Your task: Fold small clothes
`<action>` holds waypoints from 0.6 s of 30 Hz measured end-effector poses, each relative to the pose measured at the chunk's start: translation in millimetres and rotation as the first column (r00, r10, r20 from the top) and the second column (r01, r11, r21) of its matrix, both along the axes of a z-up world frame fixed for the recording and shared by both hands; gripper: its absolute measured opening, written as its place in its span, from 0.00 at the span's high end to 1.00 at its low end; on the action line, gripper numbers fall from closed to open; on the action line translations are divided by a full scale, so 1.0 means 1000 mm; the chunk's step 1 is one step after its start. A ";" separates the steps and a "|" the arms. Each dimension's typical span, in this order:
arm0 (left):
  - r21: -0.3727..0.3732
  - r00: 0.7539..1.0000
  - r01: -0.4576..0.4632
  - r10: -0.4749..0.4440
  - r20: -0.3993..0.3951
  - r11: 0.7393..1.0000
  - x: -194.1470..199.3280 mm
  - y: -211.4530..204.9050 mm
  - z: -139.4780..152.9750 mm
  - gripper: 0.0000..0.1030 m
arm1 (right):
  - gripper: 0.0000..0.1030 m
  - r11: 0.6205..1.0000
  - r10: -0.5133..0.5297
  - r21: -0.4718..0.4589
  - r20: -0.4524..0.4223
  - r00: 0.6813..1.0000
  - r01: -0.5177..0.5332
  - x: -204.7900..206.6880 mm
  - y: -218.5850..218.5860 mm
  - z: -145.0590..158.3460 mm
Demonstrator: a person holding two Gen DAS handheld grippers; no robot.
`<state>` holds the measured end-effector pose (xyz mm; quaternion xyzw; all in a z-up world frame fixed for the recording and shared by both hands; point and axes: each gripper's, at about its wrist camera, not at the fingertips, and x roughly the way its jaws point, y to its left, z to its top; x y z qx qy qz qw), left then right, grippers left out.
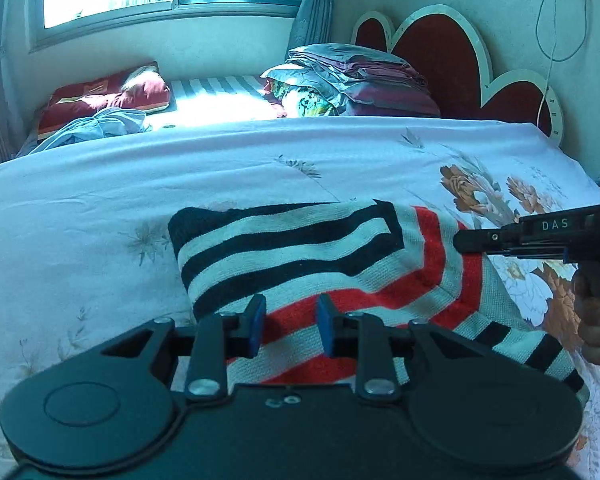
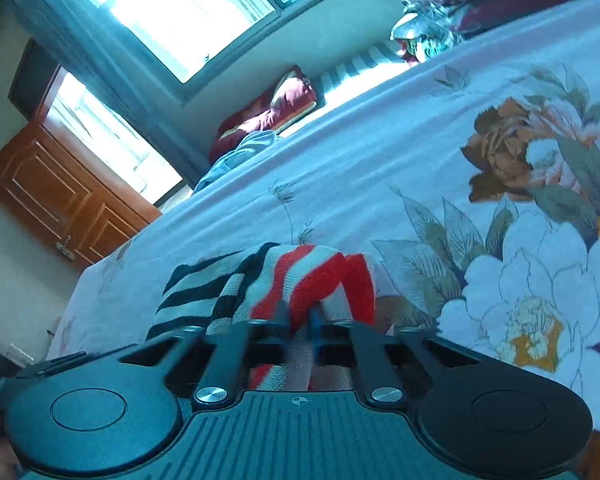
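Observation:
A small knit garment (image 1: pixel 312 264) with navy, white and red stripes lies partly folded on the floral bedsheet (image 1: pixel 100 200). My left gripper (image 1: pixel 290 326) hovers just above its near red-striped part, jaws open and empty. My right gripper (image 1: pixel 466 240) comes in from the right and pinches the garment's right edge. In the right wrist view the right gripper (image 2: pixel 300 316) is shut on a raised fold of the striped garment (image 2: pixel 284 280), lifting it off the bedsheet (image 2: pixel 380 152).
A stack of folded bedding (image 1: pixel 340 80) sits by the red heart-shaped headboard (image 1: pixel 440 52). A maroon pillow (image 1: pixel 108 96) and blue cloth (image 1: pixel 100 128) lie far left under the window. A wooden door (image 2: pixel 60 196) stands beyond the bed.

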<state>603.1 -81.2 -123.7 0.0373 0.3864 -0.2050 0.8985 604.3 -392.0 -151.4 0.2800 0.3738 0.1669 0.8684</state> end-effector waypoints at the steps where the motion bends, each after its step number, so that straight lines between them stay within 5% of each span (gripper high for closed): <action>1: -0.002 1.000 0.024 -0.024 0.001 1.000 0.001 -0.004 -0.001 0.77 | 0.94 1.000 -0.007 -0.007 0.019 1.000 0.008 -0.004 -0.002 0.003; 4: 0.102 0.996 0.090 -0.087 -0.029 0.991 0.006 -0.026 -0.020 0.76 | 0.94 0.993 -0.009 -0.119 0.005 1.000 0.009 -0.012 0.002 -0.007; 7: 0.159 0.995 0.096 -0.098 0.001 0.982 0.002 -0.037 -0.028 0.76 | 0.94 0.992 0.007 -0.126 -0.030 1.000 -0.010 -0.011 0.005 -0.024; 13: 0.103 0.995 0.096 -0.099 0.025 0.990 -0.023 -0.021 0.000 0.77 | 0.93 0.976 0.038 -0.218 0.041 0.998 -0.028 -0.034 0.009 0.014; 18: 0.033 0.997 0.071 -0.073 0.041 0.997 -0.077 -0.006 0.015 0.77 | 0.93 0.926 0.242 -0.317 0.087 0.966 -0.204 -0.089 0.042 0.046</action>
